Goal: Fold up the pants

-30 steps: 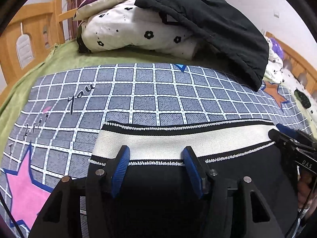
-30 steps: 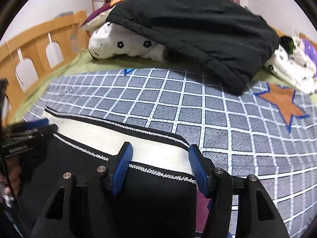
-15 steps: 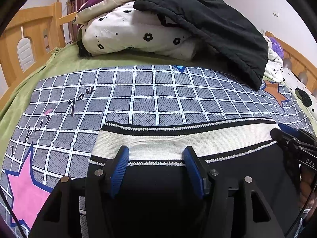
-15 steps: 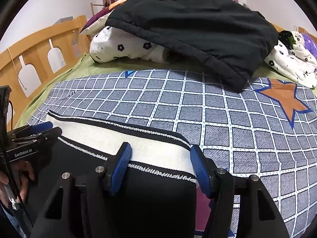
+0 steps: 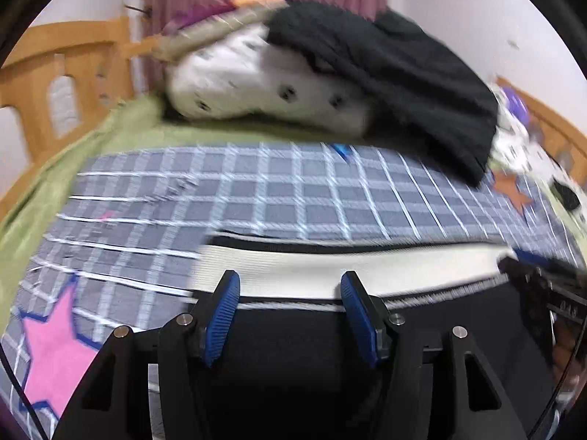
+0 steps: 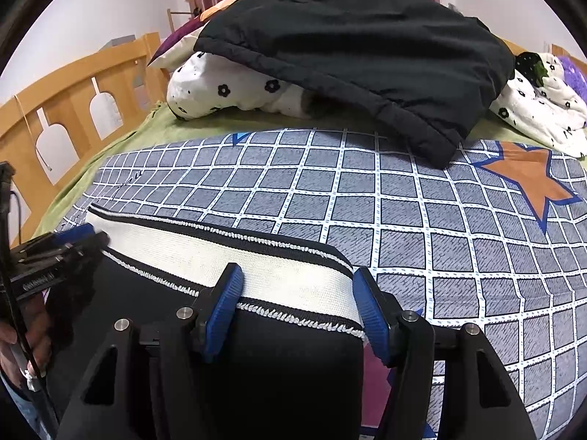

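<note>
- Lying flat on the checked bedspread (image 6: 403, 198), the pants (image 6: 279, 366) have their white waistband (image 6: 220, 253) stretched across between the two grippers, with the black cloth running back beneath both tools.
- At the left end, the left gripper (image 5: 290, 311) stands with its blue pads (image 5: 223, 315) about halfway apart, one on each side of the waistband's lower edge. They straddle the band rather than pinch it, so I judge these jaws released and holding nothing.
- The left view is smeared. If that hand drags across the cloth while unclamped, I judge it could rumple the band and pull the left corner out of line.
- At the right end, the right gripper (image 6: 297, 315) is likewise parted to about half. Its pads (image 6: 370, 319) sit either side of the band near the pants' right corner, gripping nothing.
- Should one side close and lift before the other, the fold would likely come out skewed.
- Beyond the pants, the black jacket (image 6: 348, 47) and flowered bedding (image 6: 234, 88) lie well apart, though a long forward fold could crowd them.
</note>
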A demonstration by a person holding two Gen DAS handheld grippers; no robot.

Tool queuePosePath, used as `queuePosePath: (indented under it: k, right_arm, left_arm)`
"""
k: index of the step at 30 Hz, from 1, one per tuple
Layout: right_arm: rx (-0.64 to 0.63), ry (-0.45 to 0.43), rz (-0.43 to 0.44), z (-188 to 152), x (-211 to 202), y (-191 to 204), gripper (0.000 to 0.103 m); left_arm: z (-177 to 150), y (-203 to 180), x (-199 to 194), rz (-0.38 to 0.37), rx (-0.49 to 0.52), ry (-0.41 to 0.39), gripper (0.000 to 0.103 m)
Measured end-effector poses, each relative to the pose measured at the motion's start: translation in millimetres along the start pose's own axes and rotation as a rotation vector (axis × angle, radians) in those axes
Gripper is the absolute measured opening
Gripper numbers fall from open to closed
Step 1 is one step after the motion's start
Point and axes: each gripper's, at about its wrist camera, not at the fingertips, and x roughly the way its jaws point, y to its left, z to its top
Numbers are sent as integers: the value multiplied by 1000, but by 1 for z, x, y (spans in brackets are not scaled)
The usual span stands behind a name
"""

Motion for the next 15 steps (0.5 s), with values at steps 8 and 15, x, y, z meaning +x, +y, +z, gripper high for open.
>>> queuePosePath:
  k: [8, 15]
  right_arm:
    - [40, 11, 29, -2, 1, -6, 64]
    - [37, 39, 1, 1, -6, -2, 64]
  left_arm:
    - [0, 22, 20, 19, -86, 93, 59]
    - [1, 19, 17, -5, -18, 147, 63]
